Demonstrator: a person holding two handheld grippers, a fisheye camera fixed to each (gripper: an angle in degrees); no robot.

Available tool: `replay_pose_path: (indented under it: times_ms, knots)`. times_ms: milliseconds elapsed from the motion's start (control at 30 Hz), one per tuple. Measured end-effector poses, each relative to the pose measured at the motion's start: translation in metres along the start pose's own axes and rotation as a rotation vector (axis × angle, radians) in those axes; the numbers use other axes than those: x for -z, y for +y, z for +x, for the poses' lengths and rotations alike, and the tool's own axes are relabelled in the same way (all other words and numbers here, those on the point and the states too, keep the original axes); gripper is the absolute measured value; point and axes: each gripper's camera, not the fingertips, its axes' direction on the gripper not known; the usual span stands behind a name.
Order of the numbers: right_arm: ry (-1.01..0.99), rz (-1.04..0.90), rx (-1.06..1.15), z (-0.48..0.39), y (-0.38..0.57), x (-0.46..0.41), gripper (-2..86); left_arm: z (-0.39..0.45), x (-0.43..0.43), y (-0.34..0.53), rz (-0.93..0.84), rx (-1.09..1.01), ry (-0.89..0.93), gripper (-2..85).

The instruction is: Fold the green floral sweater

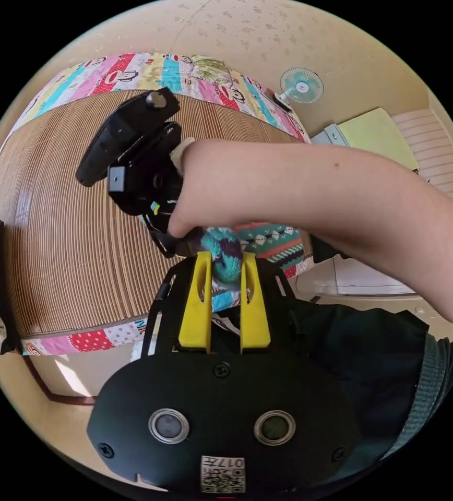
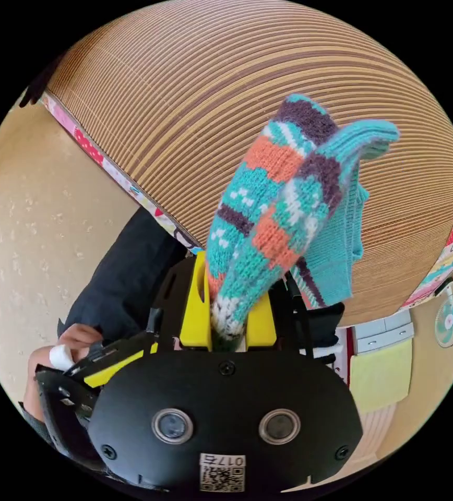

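Note:
The green floral sweater (image 2: 278,209), knitted in teal, orange, purple and white bands, is bunched and lifted above the bamboo mat (image 2: 237,94). My right gripper (image 2: 231,284) is shut on a thick fold of it, and the rest stands up from the yellow jaws. In the left gripper view, my left gripper (image 1: 225,259) is shut on a teal wad of the sweater (image 1: 226,258). A patterned part (image 1: 273,242) hangs just beyond. The right gripper's black body (image 1: 132,151) is close above, held by a person's hand and bare forearm (image 1: 310,193) crossing the view.
The bamboo mat (image 1: 80,235) lies on a colourful patterned quilt (image 1: 148,70) on a beige floor. A small fan (image 1: 302,86) and a yellow-green cloth (image 1: 378,135) are off to one side. The person's dark clothes (image 2: 127,282) are close behind the grippers.

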Motion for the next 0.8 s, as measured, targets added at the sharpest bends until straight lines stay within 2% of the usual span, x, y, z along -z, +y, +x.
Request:
replay_pose_path:
  times_ms: [67, 133, 267, 333, 467, 600, 700, 800]
  knots:
    - [-0.140, 0.160, 0.053, 0.032, 0.048, 0.011, 8.5, -0.021, 0.014, 0.028, 0.097, 0.005, 0.150, 9.2]
    - [-0.329, 0.413, 0.142, 0.087, 0.136, 0.013, 8.3, -0.039, 0.022, 0.049, 0.163, 0.035, 0.265, 9.8]
    - [-0.556, 0.800, 0.245, 0.188, 0.284, -0.032, 8.1, -0.060, -0.003, 0.070, 0.127, 0.109, 0.278, 7.9]
    - [-0.656, 0.978, 0.237, 0.250, 0.361, -0.089, 8.1, -0.056, -0.028, 0.065, 0.083, 0.103, 0.283, 8.4]
    - [-0.836, 1.071, 0.078, 0.326, 0.417, -0.193, 7.8, -0.031, -0.104, 0.034, 0.013, 0.066, 0.364, 10.1]
    - [-0.968, 0.912, -0.152, 0.364, 0.411, -0.294, 9.1, -0.030, -0.179, 0.010, -0.042, 0.126, 0.371, 12.2]
    - [-1.036, 0.877, -0.233, 0.376, 0.419, -0.322, 13.7, -0.040, -0.229, -0.005, -0.091, 0.169, 0.329, 14.2]
    - [-1.042, 0.971, -0.346, 0.385, 0.453, -0.318, 16.2, -0.053, -0.258, -0.018, -0.139, 0.185, 0.268, 16.9]
